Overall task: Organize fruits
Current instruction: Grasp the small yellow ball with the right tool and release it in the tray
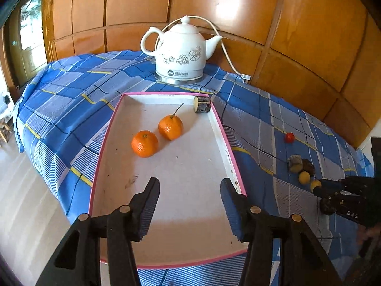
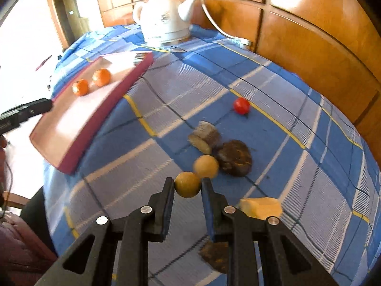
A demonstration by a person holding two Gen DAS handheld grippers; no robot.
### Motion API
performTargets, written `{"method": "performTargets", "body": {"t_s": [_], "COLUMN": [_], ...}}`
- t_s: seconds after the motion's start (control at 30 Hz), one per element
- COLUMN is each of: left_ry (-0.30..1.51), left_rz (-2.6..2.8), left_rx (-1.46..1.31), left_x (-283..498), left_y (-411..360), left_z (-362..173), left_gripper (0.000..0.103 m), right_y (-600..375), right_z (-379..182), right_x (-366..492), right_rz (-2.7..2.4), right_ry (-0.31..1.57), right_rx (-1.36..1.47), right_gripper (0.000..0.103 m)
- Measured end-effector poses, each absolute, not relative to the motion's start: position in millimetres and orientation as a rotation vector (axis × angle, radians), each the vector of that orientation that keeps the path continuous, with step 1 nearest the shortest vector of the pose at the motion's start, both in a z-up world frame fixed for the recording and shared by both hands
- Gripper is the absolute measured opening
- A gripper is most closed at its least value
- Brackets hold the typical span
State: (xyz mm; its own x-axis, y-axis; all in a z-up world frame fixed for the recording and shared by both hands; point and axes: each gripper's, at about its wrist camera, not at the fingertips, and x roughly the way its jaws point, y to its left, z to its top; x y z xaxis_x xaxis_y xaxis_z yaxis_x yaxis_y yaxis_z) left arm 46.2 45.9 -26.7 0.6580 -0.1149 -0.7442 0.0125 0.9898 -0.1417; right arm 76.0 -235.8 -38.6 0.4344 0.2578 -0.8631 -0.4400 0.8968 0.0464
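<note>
My left gripper (image 1: pixel 190 182) stands open over the near half of a shallow white tray with a pink rim (image 1: pixel 166 93), nothing between its fingers. Farther in the tray lie two oranges (image 1: pixel 144 143) (image 1: pixel 170 127) and a bark-covered cut piece (image 1: pixel 202 104) in the far right corner. My right gripper (image 2: pixel 187 182) is shut on a small round yellow fruit (image 2: pixel 187 187) low over the checked cloth, right of the tray. A second yellow fruit (image 2: pixel 206 166) lies just behind it. A red tomato (image 2: pixel 241 105) sits farther back.
A white ceramic kettle (image 1: pixel 181 52) with its cord stands behind the tray against wooden panelling. Near my right gripper lie a dark brown lump (image 2: pixel 234 157), a cut bark piece (image 2: pixel 204 137), a pale yellow wedge (image 2: pixel 260 207) and a brown piece (image 2: pixel 214 252). The table edge drops off left.
</note>
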Motion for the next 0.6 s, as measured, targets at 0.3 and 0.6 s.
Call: {"method": "performTargets", "body": {"t_s": [0.3, 0.6], "left_ry": [0.848, 0.853], "left_rz": [-0.081, -0.014], "left_rx": [-0.16, -0.217], "left_x": [41, 37], "left_y": [53, 84], "left_z": [-27, -34], "left_gripper": [0.056, 0.056], "right_y": [-163, -98], "right_z": [-13, -8], "right_x": [70, 100], "right_rz": [0.613, 0.656], "right_ry": [0.991, 0.991], "right_rx": [-0.129, -0.031], "right_gripper": [0.023, 0.023]}}
